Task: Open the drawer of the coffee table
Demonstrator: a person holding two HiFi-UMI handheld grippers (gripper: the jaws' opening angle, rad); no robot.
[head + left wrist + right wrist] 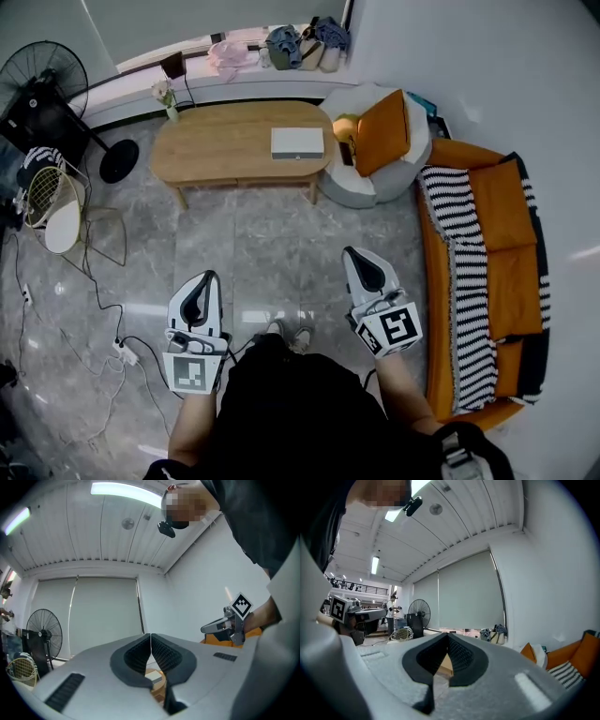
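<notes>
The wooden coffee table (225,145) stands across the room, a good stretch of floor away from me; its drawer front (246,178) on the near side looks closed. A white box (297,142) lies on its top. My left gripper (202,281) and right gripper (359,258) are held level in front of my body, both shut with nothing between the jaws. Through the left gripper's (150,634) closed jaws a bit of the table (157,686) and the white box (154,678) shows. The right gripper (447,634) also frames a sliver of the table (445,665).
An orange sofa (487,281) with a striped throw runs along the right. A round pouf with an orange cushion (380,136) stands at the table's right end. A black fan (47,84), a racket chair (52,202) and floor cables (103,319) occupy the left.
</notes>
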